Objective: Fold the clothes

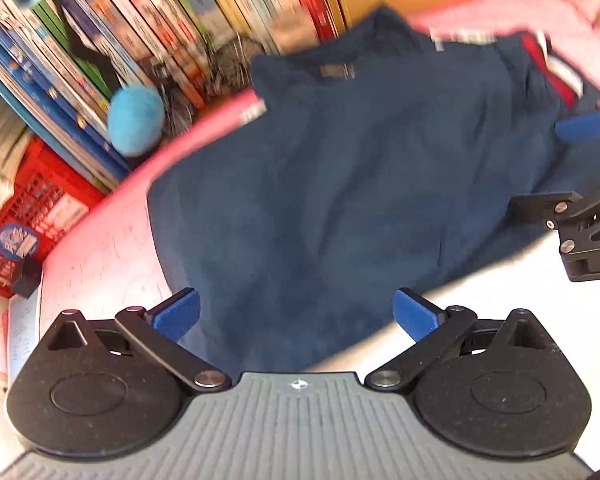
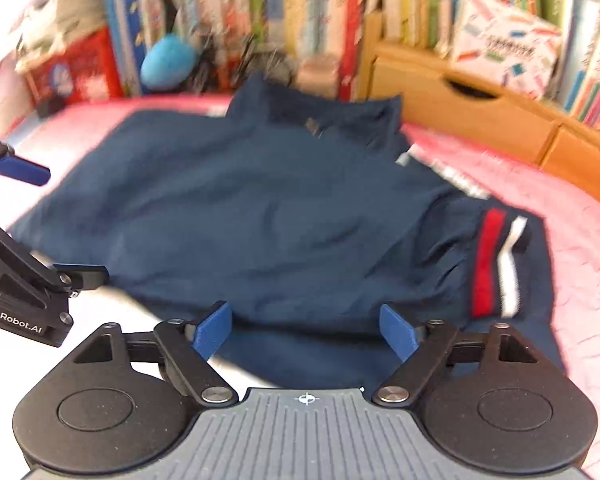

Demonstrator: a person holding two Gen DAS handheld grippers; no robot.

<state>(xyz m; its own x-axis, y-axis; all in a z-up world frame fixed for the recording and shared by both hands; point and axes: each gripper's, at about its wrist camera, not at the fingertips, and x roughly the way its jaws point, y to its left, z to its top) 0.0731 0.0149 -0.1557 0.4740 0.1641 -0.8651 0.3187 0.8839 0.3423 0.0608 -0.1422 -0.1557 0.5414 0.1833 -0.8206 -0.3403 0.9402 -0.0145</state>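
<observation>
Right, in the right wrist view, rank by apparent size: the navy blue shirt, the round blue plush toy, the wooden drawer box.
1. Navy blue shirt, largest by far.
2. Wooden drawer box.
3. Round blue plush toy, smallest, though it sits farther back, so its true size is unsure.

Garment [image 2: 260, 216] navy with 1 red and 1 white stripe on the sleeve cuff [image 2: 496, 260]; bed cover [image 2: 580, 248] pink; tongs' pads [image 2: 212, 330] blue on black arms; plush ball [image 1: 136, 120] sky blue; wooden drawers [image 2: 460, 108] honey-tan.
</observation>
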